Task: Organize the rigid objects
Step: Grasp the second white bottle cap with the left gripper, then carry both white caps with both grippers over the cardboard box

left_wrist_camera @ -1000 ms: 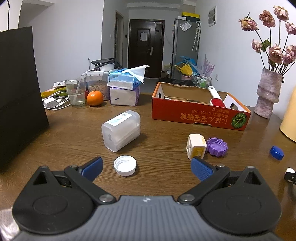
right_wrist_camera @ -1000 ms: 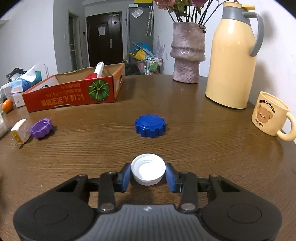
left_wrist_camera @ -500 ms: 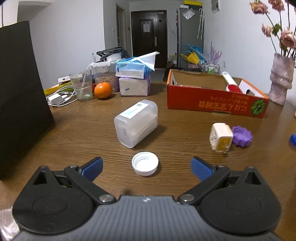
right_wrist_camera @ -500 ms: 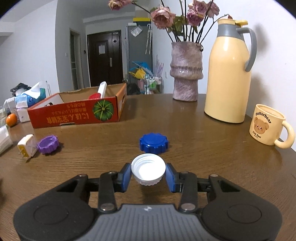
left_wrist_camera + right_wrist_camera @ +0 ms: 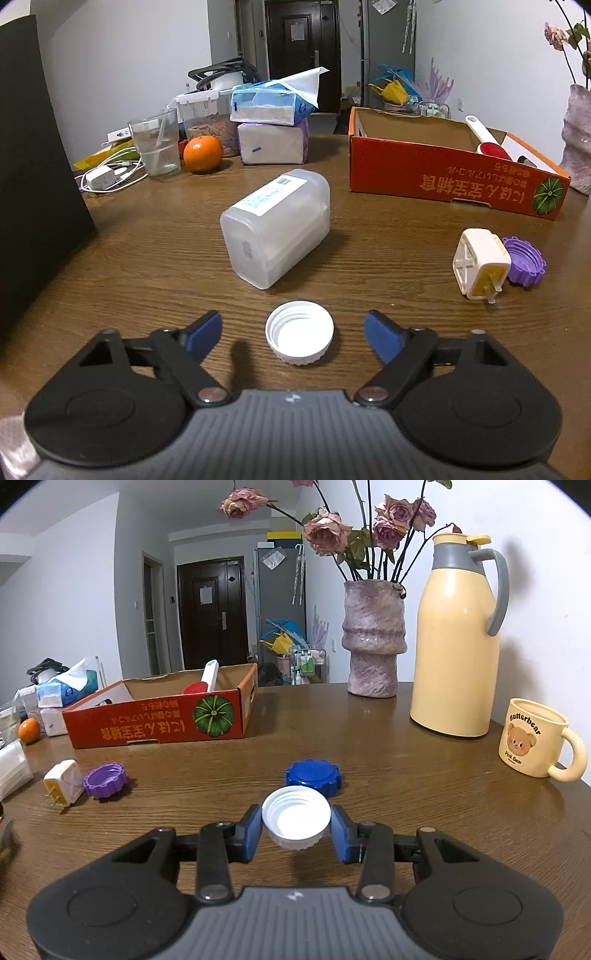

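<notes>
My left gripper [image 5: 293, 334] hangs low over the wooden table [image 5: 147, 258], its jaws closing with a white cap [image 5: 299, 332] lying open side up between them; the blue pads [image 5: 205, 332] stand clear of the cap on both sides and do not touch it. Just beyond the cap a clear plastic container [image 5: 275, 227] lies on its side. To the right sit a white plug [image 5: 480, 267] and, touching it, a purple lid [image 5: 524, 260]. Behind them stands the red cardboard box [image 5: 454, 181], open at the top, with a lint roller [image 5: 487, 142] leaning inside. My right gripper [image 5: 296, 829] is narrow and clamped on a second white cap [image 5: 295, 821], pads pressed to its ribbed sides; it seems to be held just off the table, though I cannot be sure from this angle. Right behind that cap a blue lid [image 5: 314, 775] rests on the wood. Farther right are a yellow jug [image 5: 456, 642] and a bear mug [image 5: 532, 747], well apart from the lids.
</notes>
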